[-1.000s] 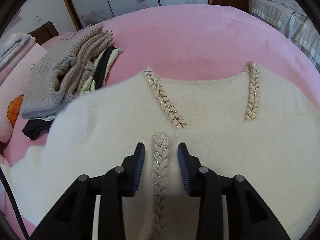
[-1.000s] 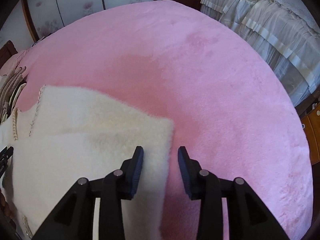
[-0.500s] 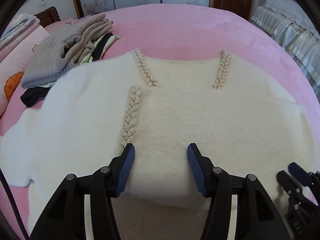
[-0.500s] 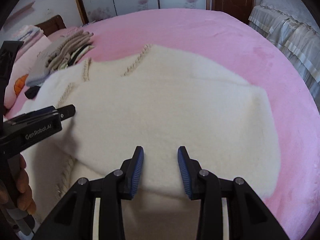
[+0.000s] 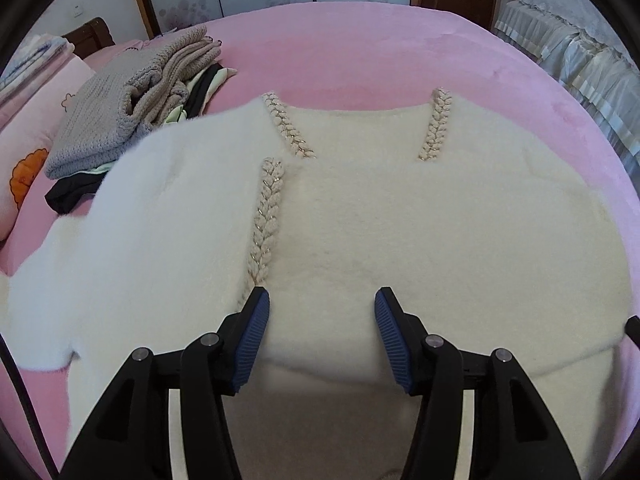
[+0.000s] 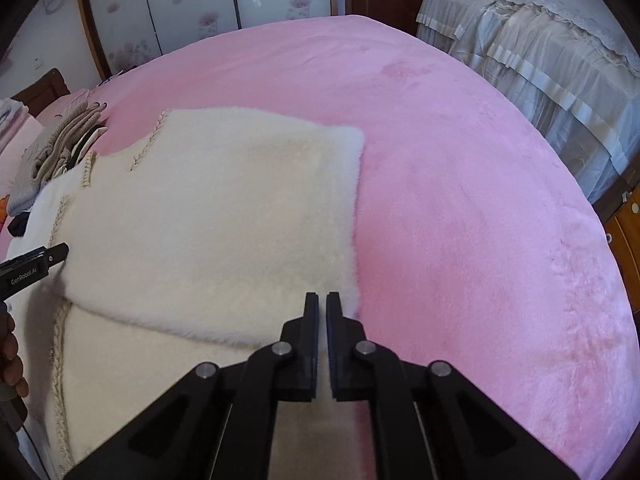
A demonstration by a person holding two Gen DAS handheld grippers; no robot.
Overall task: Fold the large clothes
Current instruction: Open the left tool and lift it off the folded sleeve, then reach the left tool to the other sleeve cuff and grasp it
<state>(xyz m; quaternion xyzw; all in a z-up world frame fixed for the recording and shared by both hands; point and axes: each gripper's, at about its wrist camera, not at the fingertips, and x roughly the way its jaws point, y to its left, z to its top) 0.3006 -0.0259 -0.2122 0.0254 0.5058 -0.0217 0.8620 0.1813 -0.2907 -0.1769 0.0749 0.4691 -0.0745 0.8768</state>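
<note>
A fluffy cream sweater (image 5: 400, 216) lies spread across the pink bed (image 5: 360, 52), its neckline toward the far side and braided trim (image 5: 266, 216) running down its front; a sleeve is folded inward over the body on each side, the right one showing as a broad flap with a straight right edge in the right wrist view (image 6: 224, 220); the left gripper (image 5: 322, 330) hovers over the near part of the garment with its jaws spread wide and nothing between them, the blue ribbed pads (image 5: 253, 334) facing each other just above the fleece, the left pad close to the lower end of the braid; the right gripper (image 6: 322, 306) sits at the near right corner of the folded flap, its jaws drawn almost together with only a thin slit between them, and whether any fleece is pinched there cannot be told; at the far left of the bed a pile of knitwear (image 5: 132, 96) in grey and beige rests on darker garments, just beside the sweater's left shoulder; a skirted pale bed (image 6: 540, 40) stands beyond the right edge.
</note>
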